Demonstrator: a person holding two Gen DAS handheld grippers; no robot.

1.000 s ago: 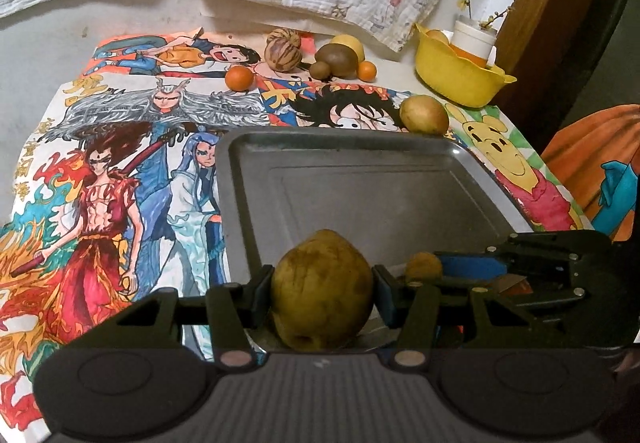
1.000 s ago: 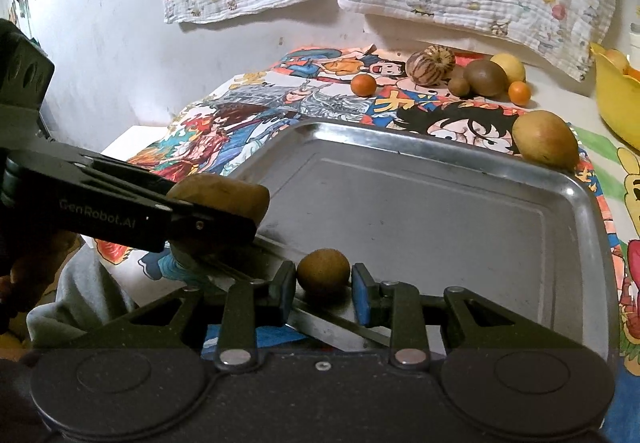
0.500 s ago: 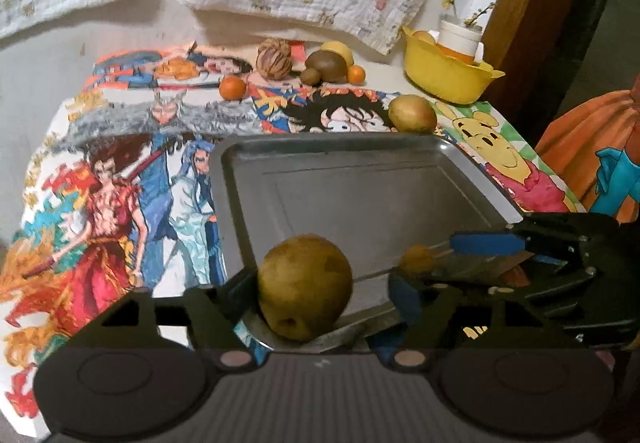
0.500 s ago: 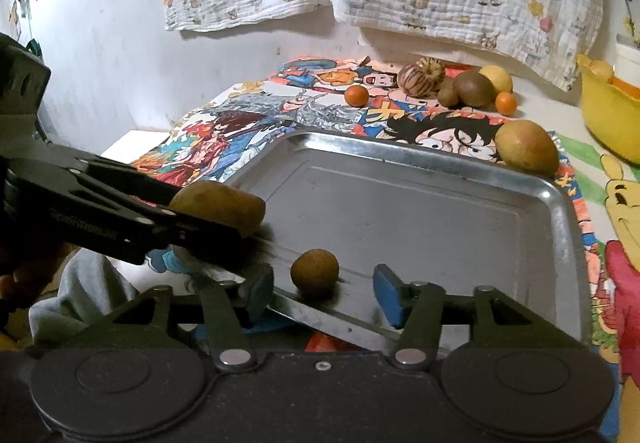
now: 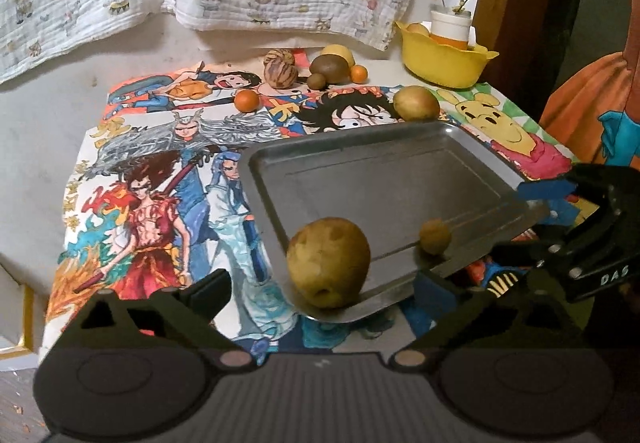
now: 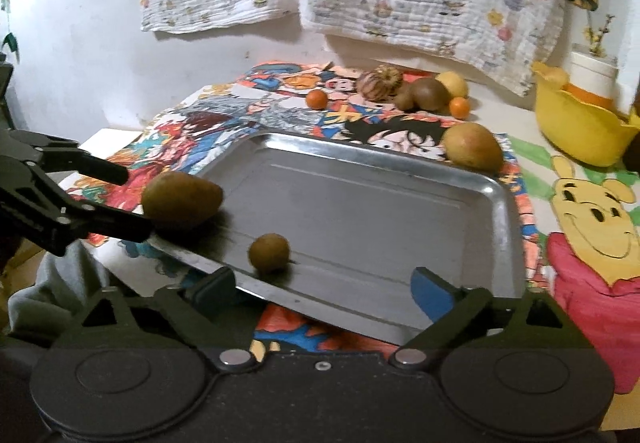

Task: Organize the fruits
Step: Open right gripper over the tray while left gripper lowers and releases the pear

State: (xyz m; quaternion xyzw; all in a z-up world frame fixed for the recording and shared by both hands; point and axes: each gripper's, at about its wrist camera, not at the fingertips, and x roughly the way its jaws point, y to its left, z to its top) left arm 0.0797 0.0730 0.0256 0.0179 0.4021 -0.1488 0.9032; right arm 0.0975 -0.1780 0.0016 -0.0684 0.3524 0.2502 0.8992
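Both grippers have just been opening: the left gripper (image 5: 322,289) has its jaws spread clear of the large brown fruit (image 5: 328,261), the right gripper (image 6: 322,283) of the small round fruit (image 6: 269,254). Both fruits lie at the lower edge of the metal tray (image 5: 384,179), low in each frame. Judging from this, each gripper should back straight off without nudging its fruit, then go for the fruits on the cartoon-printed cloth (image 5: 160,171) in the upper middle.

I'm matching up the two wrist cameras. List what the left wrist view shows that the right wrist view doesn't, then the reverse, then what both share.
Only the left wrist view: a wooden door frame and orange cloth at the right edge.

Only the right wrist view: a grey sleeve at lower left.

Both: the metal tray holding the large brown fruit and small brown fruit, the yellow bowl, and fruit still on the cartoon cloth. Both grippers, left and right, have just opened and hold nothing.
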